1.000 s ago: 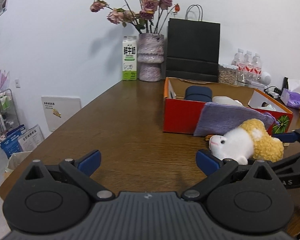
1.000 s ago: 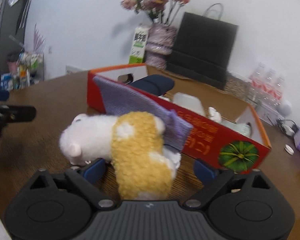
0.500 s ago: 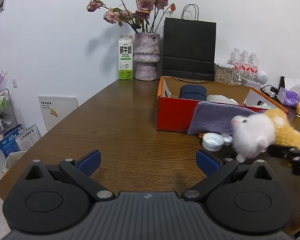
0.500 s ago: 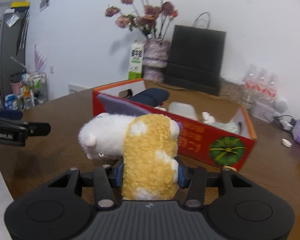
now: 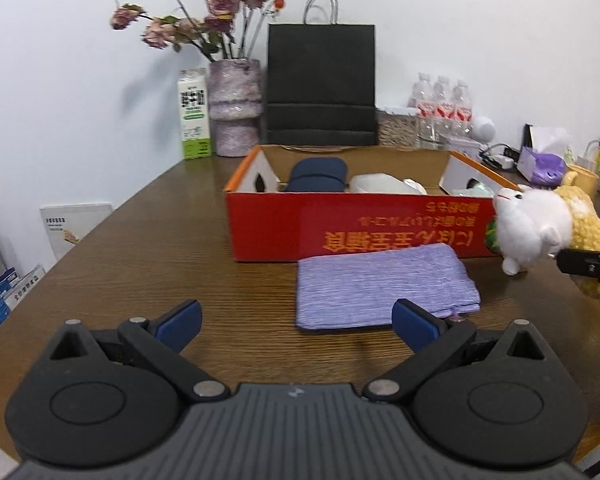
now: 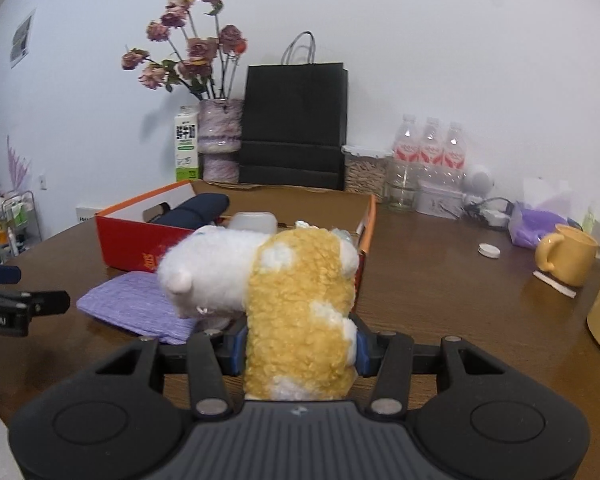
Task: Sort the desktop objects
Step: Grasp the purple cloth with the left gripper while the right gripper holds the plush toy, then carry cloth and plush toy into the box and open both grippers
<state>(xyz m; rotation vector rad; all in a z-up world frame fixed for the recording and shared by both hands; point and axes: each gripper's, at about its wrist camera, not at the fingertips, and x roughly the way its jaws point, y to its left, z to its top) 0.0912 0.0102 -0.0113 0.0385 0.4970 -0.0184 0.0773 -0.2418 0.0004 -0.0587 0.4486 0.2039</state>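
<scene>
My right gripper [image 6: 298, 346] is shut on a white and yellow plush toy [image 6: 296, 300] and holds it above the table, near the right end of the red cardboard box [image 6: 140, 240]. The toy also shows in the left wrist view [image 5: 539, 232] at the right. My left gripper [image 5: 296, 320] is open and empty, low over the table. A purple cloth pouch [image 5: 383, 288] lies flat in front of the red box [image 5: 339, 228], just beyond my left gripper's right finger. The box holds a dark blue case [image 5: 317, 174] and a white container [image 5: 375, 184].
A vase of dried roses [image 5: 234, 120], a milk carton [image 5: 194, 114], a black paper bag [image 5: 321, 84] and water bottles [image 5: 441, 108] stand at the back. A yellow mug [image 6: 567, 254], a white cap [image 6: 489, 250] and a purple tissue pack [image 6: 535, 224] sit to the right.
My right gripper closed on the plush toy and lifted it up and to the right. The purple pouch, which leaned on the box, now lies flat on the table. My left gripper stayed open.
</scene>
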